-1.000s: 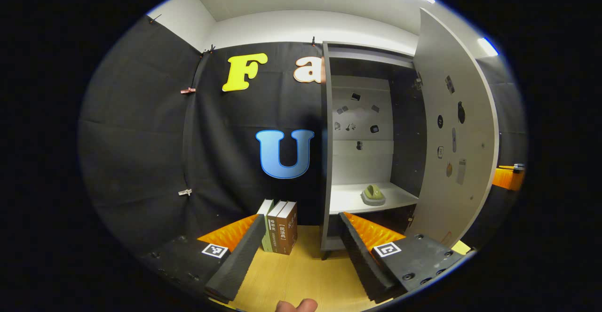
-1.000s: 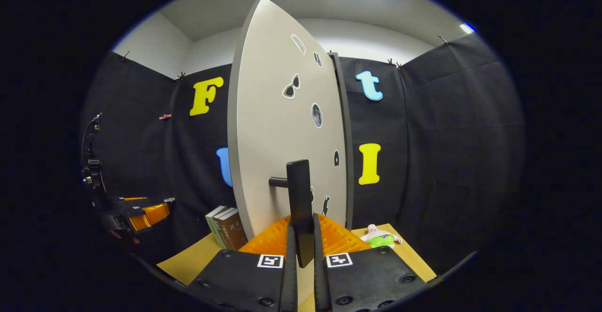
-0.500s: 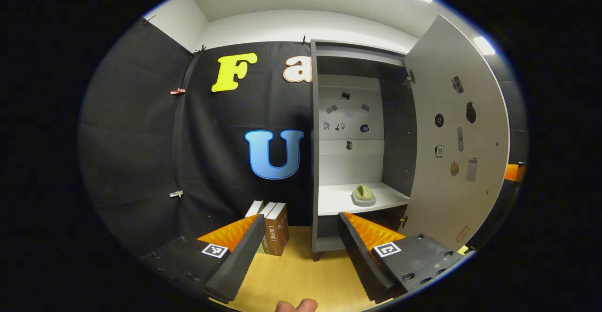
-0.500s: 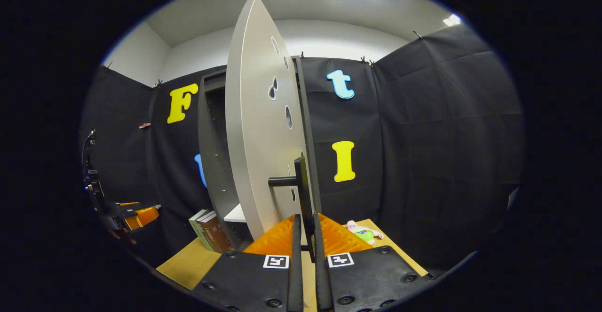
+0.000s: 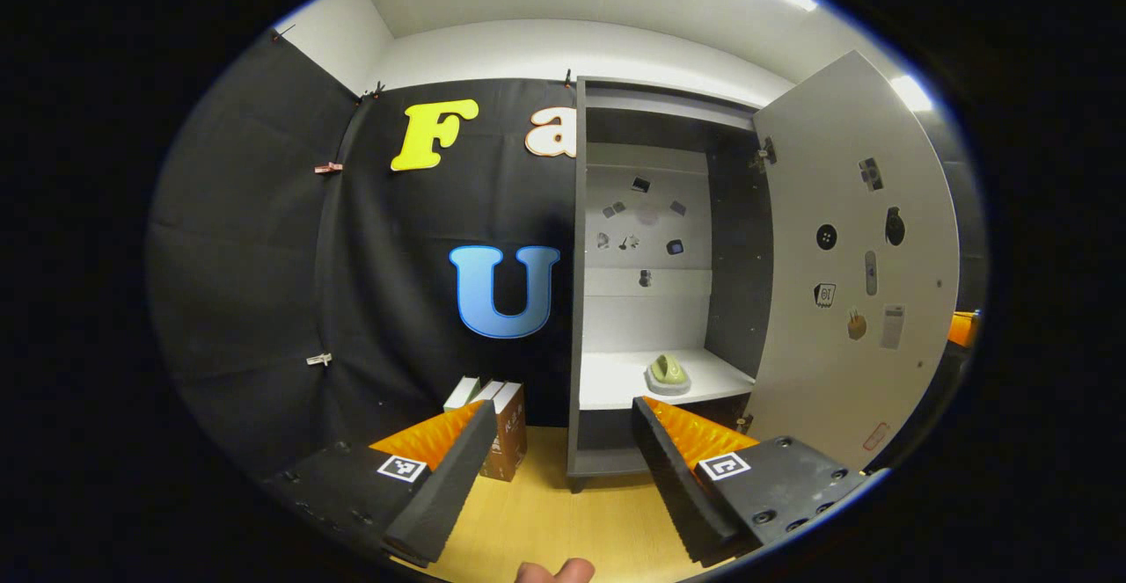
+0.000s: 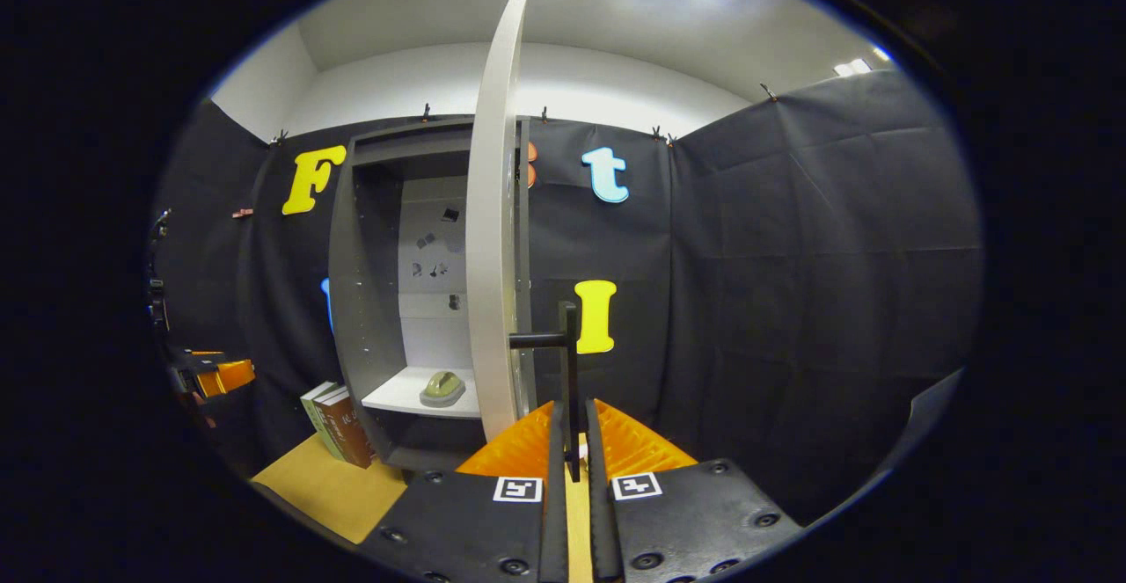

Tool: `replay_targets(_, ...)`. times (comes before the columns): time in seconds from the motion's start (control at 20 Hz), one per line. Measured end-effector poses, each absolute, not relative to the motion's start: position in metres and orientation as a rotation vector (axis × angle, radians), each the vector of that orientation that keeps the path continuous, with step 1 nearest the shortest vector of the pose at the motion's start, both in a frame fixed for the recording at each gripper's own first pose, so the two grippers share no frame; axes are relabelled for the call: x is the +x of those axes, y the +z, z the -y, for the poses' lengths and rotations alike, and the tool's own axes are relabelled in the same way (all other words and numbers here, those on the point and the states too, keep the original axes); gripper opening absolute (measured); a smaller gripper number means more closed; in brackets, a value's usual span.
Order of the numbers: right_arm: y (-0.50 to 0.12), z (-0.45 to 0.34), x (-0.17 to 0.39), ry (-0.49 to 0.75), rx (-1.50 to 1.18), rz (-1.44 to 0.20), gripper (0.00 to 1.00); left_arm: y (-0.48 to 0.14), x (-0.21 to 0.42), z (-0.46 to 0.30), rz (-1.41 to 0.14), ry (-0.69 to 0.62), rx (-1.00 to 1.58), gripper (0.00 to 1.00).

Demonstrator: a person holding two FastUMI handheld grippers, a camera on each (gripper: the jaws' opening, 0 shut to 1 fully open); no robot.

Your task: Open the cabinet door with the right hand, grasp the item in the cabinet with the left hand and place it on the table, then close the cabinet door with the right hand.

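Note:
The grey cabinet stands on the wooden table with its door swung wide to the right. On its white shelf lies a small green item on a pale base, also seen in the right gripper view. My left gripper is open, held in front of the cabinet and short of the shelf. My right gripper is shut on the door's black handle, with the door seen edge-on. The left gripper shows far left in that view.
A few books stand on the table left of the cabinet, seen too in the right gripper view. Black cloth walls close the booth behind and to both sides. A fingertip shows at the bottom edge.
The right gripper has pulled the door further open, from partly open to wide. The shelf and green item now show in the right gripper view. The left gripper has shifted slightly right.

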State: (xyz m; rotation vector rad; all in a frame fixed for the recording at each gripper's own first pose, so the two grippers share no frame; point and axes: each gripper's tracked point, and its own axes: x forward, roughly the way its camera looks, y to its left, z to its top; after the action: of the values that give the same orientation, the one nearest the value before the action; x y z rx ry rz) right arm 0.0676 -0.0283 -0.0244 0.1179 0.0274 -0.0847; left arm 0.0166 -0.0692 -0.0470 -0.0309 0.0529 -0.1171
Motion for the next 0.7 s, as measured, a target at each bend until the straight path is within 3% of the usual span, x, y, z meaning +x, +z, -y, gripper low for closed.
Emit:
replay_targets(0.2, -0.025, 0.039, 0.068, -0.075, 0.058, -0.014, 0.21, -0.045, 0.023, 0.092, -0.051, -0.154, -0.044, 0.96)
replay_targets(0.25, -0.02, 0.047, 0.068, -0.094, 0.044, 0.002, 0.27, -0.042, 0.026, 0.1, -0.051, -0.167, -0.044, 0.96)
replay_targets(0.3, -0.018, 0.056, 0.069, -0.112, 0.04, 0.014, 0.45, -0.041, 0.029, 0.106, -0.051, -0.176, -0.039, 0.96)
replay_targets(0.35, -0.018, 0.057, 0.072, -0.127, 0.04, 0.024, 0.54, -0.04, 0.033, 0.114, -0.05, -0.186, -0.031, 0.96)
replay_targets(0.4, -0.019, 0.063, 0.071, -0.149, 0.032, 0.03, 0.73, -0.039, 0.038, 0.122, -0.049, -0.197, -0.023, 0.96)
replay_targets(0.45, -0.022, 0.071, 0.074, -0.178, 0.026, 0.032, 0.82, -0.037, 0.044, 0.132, -0.048, -0.213, -0.015, 0.96)
replay_targets(0.5, -0.02, 0.083, 0.065, -0.221, 0.017, 0.042, 0.99, -0.037, 0.052, 0.143, -0.05, -0.231, -0.009, 0.96)
replay_targets(0.7, -0.021, 0.117, 0.075, -0.304, -0.029, 0.079, 0.97, -0.04, 0.09, 0.191, -0.07, -0.304, 0.018, 0.96)
